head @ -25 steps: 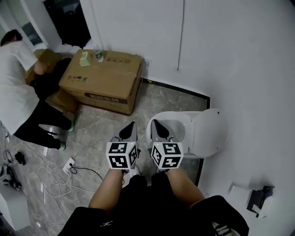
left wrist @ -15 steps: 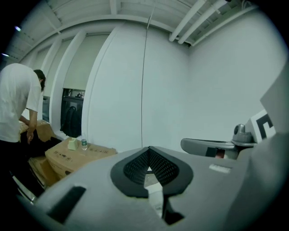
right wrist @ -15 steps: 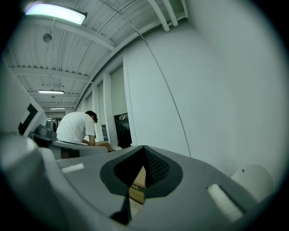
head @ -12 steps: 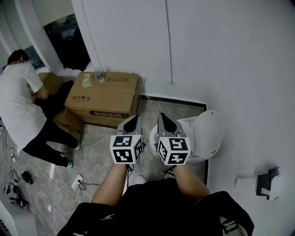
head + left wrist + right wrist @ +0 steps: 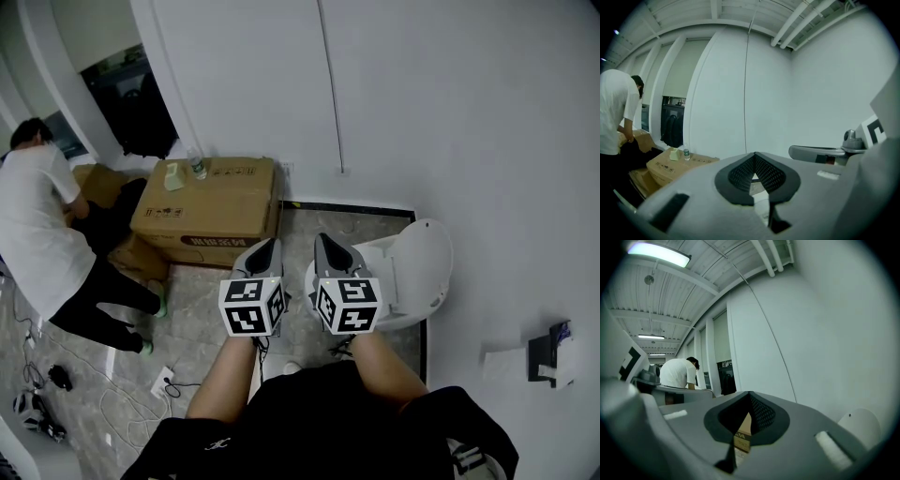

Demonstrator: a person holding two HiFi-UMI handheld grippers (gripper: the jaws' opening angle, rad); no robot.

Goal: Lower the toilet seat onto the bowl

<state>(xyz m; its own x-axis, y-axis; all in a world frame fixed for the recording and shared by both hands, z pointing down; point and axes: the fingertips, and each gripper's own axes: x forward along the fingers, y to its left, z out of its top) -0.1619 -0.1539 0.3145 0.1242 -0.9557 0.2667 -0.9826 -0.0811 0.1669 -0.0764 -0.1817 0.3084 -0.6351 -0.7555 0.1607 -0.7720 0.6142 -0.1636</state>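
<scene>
White-shirted, a person (image 5: 37, 225) bends at the far left beside the cardboard box (image 5: 211, 211), well apart from your work. Your left gripper (image 5: 268, 246) and right gripper (image 5: 322, 242) both have their jaws pressed together on nothing, and they hover near the bowl (image 5: 370, 251). To the right, the toilet seat (image 5: 424, 270) stands raised and untouched. Closed tips can only push. Tip it past balance unsupported and it likely slams down, or the smooth plastic slips off your tips.

Front of toilet bowl (image 5: 382, 260) hidden behind right tongs (image 5: 324, 244), cardboard box (image 5: 211, 202) print too small
</scene>
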